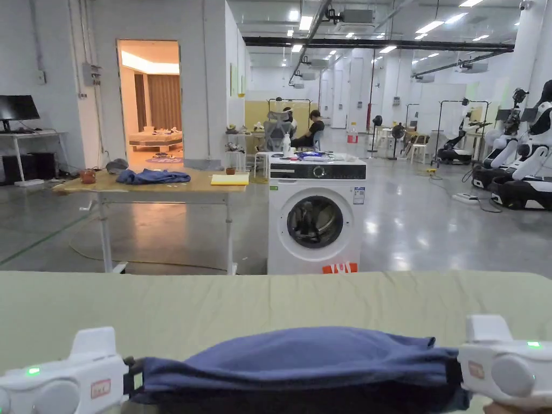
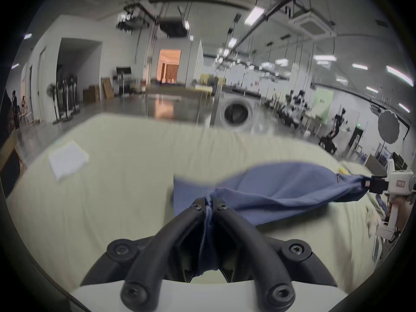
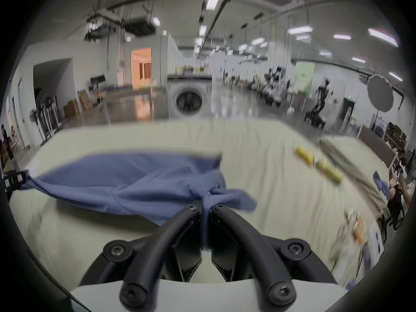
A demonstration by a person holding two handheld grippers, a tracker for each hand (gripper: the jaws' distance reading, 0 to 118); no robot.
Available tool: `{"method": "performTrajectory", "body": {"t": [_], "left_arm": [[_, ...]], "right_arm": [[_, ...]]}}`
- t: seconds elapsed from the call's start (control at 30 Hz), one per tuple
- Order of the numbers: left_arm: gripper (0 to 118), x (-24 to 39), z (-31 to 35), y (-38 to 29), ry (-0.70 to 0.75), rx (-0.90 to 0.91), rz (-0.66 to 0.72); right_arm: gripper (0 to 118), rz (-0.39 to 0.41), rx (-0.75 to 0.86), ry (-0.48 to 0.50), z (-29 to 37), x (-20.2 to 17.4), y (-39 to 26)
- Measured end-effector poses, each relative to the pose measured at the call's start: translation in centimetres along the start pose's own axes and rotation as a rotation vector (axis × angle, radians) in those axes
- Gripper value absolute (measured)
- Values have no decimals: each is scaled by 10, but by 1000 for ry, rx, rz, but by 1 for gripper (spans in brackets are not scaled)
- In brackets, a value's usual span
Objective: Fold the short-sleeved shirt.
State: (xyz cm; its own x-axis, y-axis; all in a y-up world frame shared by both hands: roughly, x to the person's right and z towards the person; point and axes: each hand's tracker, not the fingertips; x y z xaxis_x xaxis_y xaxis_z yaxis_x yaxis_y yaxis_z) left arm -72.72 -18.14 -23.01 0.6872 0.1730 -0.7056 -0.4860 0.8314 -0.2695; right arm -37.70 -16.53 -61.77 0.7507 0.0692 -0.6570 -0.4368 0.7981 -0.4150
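Two grippers, one shirt, and it's up off the bed right now. Going left to right: the left gripper (image 2: 209, 206) has its jaws pinched together on a bunched bit of the blue shirt (image 1: 302, 358), fabric squeezed right between the tips. The shirt spans across in the air, sagging a little in the middle with the top edge puffing up, just above the pale green bedsheet (image 1: 269, 302). Over on the other end the right gripper (image 3: 204, 207) is clamped the same way, jaws closed on a wad of cloth with a small tail flopping past the tips.

My take on the step: this looks like the carry-over or lay-down part of a fold. To do it clean I'd keep both ends level and the span taut enough that the middle doesn't droop and crease, then lower it evenly so the near edge lands first and the rest rolls flat. Don't let go until it's lying flat on the sheet.

Pose-wise, both grippers sit low at the near edge of the head view, well apart, roughly level, both pointing away from the person.
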Motion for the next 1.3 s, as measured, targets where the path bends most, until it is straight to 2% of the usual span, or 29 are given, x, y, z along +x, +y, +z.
{"method": "performTrajectory", "body": {"t": [0.1, 0.2, 0.27, 0.3, 0.4, 0.53, 0.7, 0.83, 0.87, 0.9, 0.93, 0.97, 1.0, 1.03, 1.07, 1.1, 1.23, 1.27, 1.3], "left_arm": [[0, -13, 36, -74, -61, -83, -4], [0, -23, 90, -132, -90, -155, -42], [0, -24, 130, -163, -89, -193, -105], [0, -27, 150, -175, -131, -195, -133], [0, -35, 197, -204, -140, -211, -142], [0, -40, 239, -232, -166, -271, -141], [0, -40, 257, -244, -183, -300, -245], [11, -45, 252, -249, -161, -298, -317], [25, -50, 253, -248, -165, -298, -309], [52, -56, 256, -245, -163, -293, -293], [71, -58, 261, -245, -152, -292, -273], [77, -63, 269, -240, -148, -268, -234], [77, -67, 279, -235, -149, -229, -193], [77, -69, 290, -229, -153, -189, -159], [77, -63, 305, -222, -163, -135, -119], [77, -61, 318, -215, -172, -78, -80], [77, -42, 365, -198, -140, 188, 21], [77, -37, 374, -198, -122, 261, 24], [70, -31, 384, -200, -111, 342, 32]], "right_arm": [[1, 43, -129, 30, 27, 16, -88], [1, 100, -135, 54, 79, 36, -151], [1, 135, -139, 105, 114, 49, -184], [1, 149, -148, 113, 131, 55, -199], [1, 149, -177, 167, 178, 71, -237], [1, 168, -229, 217, 219, 81, -270], [1, 223, -283, 227, 233, 77, -278], [3, 205, -334, 214, 217, 70, -279], [7, 200, -335, 223, 214, 72, -278], [14, 190, -332, 226, 216, 73, -277], [27, 179, -316, 219, 221, 74, -273], [51, 158, -301, 215, 226, 75, -270], [92, 141, -292, 209, 232, 77, -266], [114, 102, -266, 205, 241, 79, -263], [118, 49, -206, 220, 256, 81, -259], [114, -7, -128, 254, 268, 81, -254], [114, -144, 142, 269, 316, 72, -237], [112, -168, 227, 267, 328, 64, -234], [100, -200, 350, 276, 342, 57, -236]]}}
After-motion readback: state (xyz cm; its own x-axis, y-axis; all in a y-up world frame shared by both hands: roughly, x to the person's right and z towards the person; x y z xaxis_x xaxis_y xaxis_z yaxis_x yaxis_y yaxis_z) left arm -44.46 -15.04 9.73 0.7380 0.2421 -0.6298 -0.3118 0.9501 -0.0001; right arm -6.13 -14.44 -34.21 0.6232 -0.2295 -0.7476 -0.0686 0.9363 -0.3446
